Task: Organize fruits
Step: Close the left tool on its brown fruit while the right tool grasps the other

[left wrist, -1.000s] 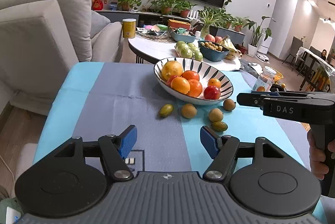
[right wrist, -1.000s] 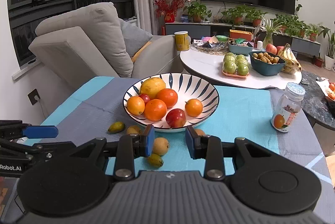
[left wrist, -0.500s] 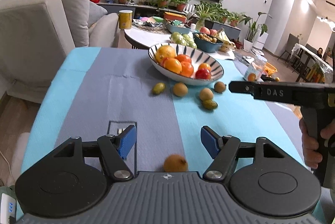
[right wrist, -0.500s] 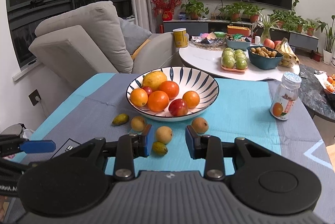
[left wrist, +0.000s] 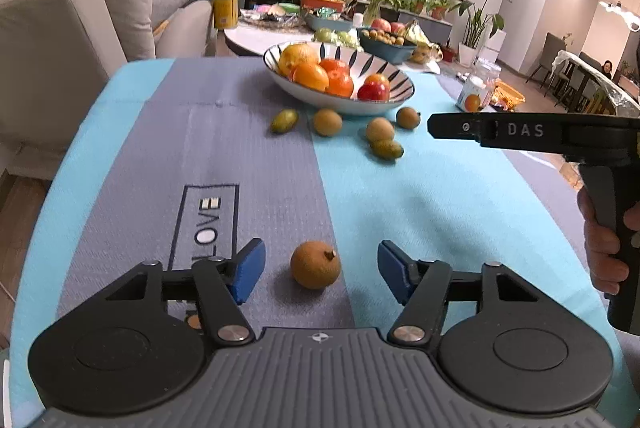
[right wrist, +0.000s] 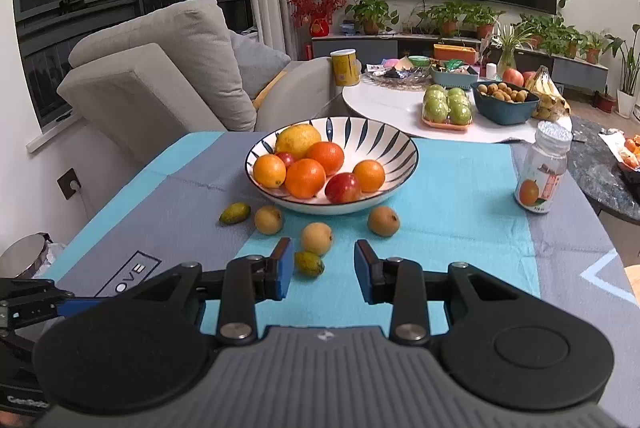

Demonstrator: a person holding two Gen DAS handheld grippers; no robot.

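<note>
A brown round fruit (left wrist: 315, 265) lies on the grey and blue cloth between the blue pads of my left gripper (left wrist: 318, 270). The jaws are closing and the pads stand apart from the fruit on both sides. A striped bowl (left wrist: 400, 95) (right wrist: 394, 139) farther back holds oranges, a lemon and red fruits. Several small brown and green fruits (left wrist: 327, 121) (right wrist: 317, 238) lie loose on the cloth in front of the bowl. My right gripper (right wrist: 323, 270) hovers open over the cloth with nothing between its pads, beside a small green fruit (right wrist: 309, 263). From the left wrist view it shows as a black bar (left wrist: 520, 131) held by a hand (left wrist: 604, 248).
A juice bottle (right wrist: 542, 167) stands at the cloth's right side. Behind the table is a white round table (right wrist: 384, 103) with green apples, a blue bowl and bananas. A beige sofa (right wrist: 160, 75) stands to the left. The near left table edge drops off.
My left gripper has pulled back and tipped downward, bringing the brown fruit into view between its pads, and its jaws have narrowed. The right gripper has stayed nearly still.
</note>
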